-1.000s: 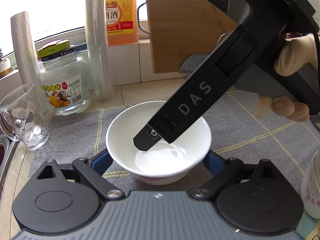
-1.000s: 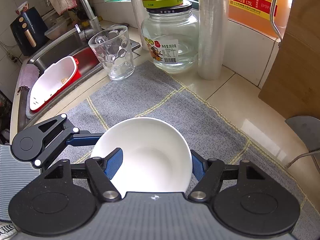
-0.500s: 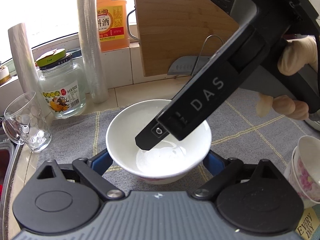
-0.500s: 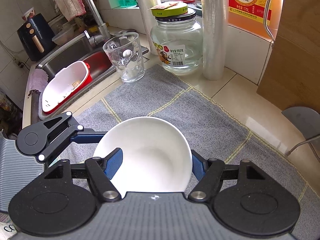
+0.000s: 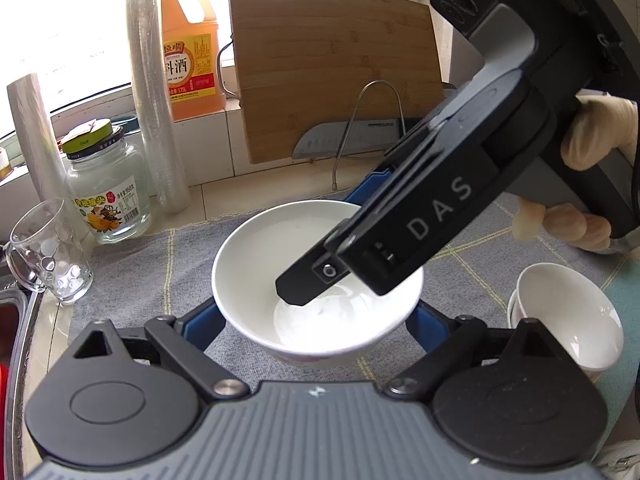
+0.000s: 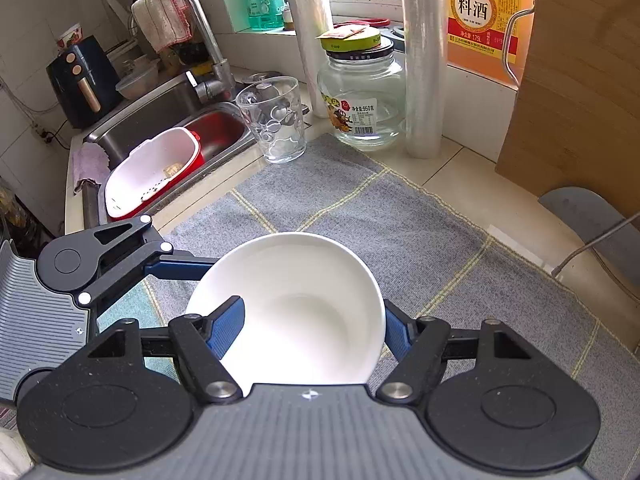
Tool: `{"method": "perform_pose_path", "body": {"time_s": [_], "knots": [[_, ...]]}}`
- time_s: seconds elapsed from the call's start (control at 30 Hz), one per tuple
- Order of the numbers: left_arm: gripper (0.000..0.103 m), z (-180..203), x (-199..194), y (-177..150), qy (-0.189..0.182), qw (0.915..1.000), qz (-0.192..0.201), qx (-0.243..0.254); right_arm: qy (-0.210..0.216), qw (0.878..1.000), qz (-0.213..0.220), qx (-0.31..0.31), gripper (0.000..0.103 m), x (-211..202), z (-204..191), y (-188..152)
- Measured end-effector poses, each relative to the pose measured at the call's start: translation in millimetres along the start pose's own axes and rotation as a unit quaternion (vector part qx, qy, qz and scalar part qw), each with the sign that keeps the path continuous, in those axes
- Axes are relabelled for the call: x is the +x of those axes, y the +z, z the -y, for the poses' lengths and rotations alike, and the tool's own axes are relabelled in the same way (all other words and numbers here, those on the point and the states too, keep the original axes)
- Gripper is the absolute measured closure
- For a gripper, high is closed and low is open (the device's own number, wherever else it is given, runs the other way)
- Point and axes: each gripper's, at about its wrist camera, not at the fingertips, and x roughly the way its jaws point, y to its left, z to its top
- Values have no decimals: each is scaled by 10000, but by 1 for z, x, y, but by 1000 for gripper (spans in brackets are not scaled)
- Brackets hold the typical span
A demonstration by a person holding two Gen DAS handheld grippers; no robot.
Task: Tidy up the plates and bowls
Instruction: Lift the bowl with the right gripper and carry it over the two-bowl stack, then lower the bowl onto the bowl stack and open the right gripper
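A plain white bowl [image 5: 248, 264] hangs a little above the grey checked mat [image 5: 132, 272], gripped from two directions. My left gripper [image 5: 316, 320] is shut on it, one blue pad on each outer side. My right gripper [image 5: 336, 240] reaches in from the upper right, held by a gloved hand [image 5: 592, 140]. Its near finger dips inside the bowl and its far finger lies outside the back rim, so it is shut on the bowl's wall. In the right wrist view the bowl [image 6: 304, 280] fills my right gripper [image 6: 310, 330], and one of the left gripper's fingers [image 6: 180, 270] touches the bowl's left side.
More white bowls [image 5: 568, 320] are stacked at the mat's right edge. A glass mug [image 5: 48, 252], a jar [image 5: 108, 196], film rolls [image 5: 156, 112], a wine bottle [image 5: 192, 52] and a cutting board [image 5: 332, 76] line the back. The sink [image 6: 160, 120] holds a red-and-white colander [image 6: 152, 172].
Both grippers have risen and drifted right over the mat with the bowl still between them. The jar and mug have slid left, and the stacked bowls have come into the left wrist view.
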Motion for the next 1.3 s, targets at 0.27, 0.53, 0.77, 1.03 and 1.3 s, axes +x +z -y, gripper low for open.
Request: {"method": "perform_pose_path", "body": {"time_s": [0.27, 0.53, 0.77, 1.03, 1.3], "knots": [[8, 21, -25, -3, -128, 9997, 37, 200, -22, 9998, 103, 141, 26, -27, -10, -26], [8, 46, -44, -2, -350, 9986, 113, 384, -167, 9994, 198, 239, 26, -60, -18, -55], [8, 70, -51, -1, -635, 9961, 193, 585, -419, 9980, 315, 340, 26, -93, -18, -78], [8, 96, -47, 1, -996, 9914, 228, 822, -763, 9940, 410, 666, 26, -122, -11, -109], [8, 119, -32, -1, -1304, 9863, 101, 1006, -949, 9893, 399, 1037, 26, -133, 1, -136]]}}
